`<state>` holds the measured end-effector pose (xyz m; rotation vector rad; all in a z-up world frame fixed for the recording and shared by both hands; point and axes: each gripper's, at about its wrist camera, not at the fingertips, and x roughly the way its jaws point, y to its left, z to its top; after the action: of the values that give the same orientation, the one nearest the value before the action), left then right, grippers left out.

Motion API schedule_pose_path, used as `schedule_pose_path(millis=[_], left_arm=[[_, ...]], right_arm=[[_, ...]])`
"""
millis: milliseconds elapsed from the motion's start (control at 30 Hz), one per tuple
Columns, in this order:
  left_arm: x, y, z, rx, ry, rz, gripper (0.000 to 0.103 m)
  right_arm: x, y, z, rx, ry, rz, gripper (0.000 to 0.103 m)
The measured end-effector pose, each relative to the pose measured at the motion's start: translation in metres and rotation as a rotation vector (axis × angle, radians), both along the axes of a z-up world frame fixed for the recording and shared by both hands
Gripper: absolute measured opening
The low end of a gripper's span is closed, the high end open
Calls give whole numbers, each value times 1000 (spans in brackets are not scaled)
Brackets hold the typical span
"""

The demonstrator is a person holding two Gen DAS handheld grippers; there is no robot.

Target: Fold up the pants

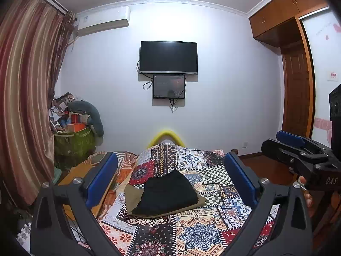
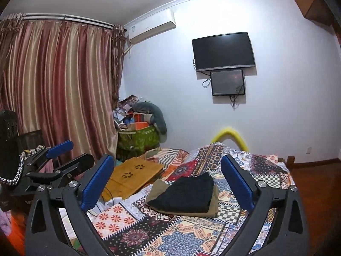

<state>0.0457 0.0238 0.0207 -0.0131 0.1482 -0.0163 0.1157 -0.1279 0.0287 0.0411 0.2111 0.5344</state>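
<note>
Ahead of both splayed grippers, black pants (image 1: 168, 192) lie folded (atop khaki).

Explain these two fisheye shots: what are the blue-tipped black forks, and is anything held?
No robot here: a person holds one two-finger gripper in each hand, each with a camera looking forward along its blue-padded fingers. In the left wrist view the fork in the foreground is the left gripper, with the right gripper visible at the edge. In the right wrist view the foreground fork is the right gripper. Both are open and hold nothing. On the bed with the patterned patchwork cover lies a folded black pair of pants on top of a folded olive-brown garment. A light wooden lap desk lies beside them.
</note>
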Motion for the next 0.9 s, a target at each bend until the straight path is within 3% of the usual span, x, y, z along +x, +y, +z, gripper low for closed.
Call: schedule_pose_path(millis=[900], left_arm=[[-1,-3,-4,-15,4,-10,102]], right_arm=[[-8,2,1,-25,7,-14,102]])
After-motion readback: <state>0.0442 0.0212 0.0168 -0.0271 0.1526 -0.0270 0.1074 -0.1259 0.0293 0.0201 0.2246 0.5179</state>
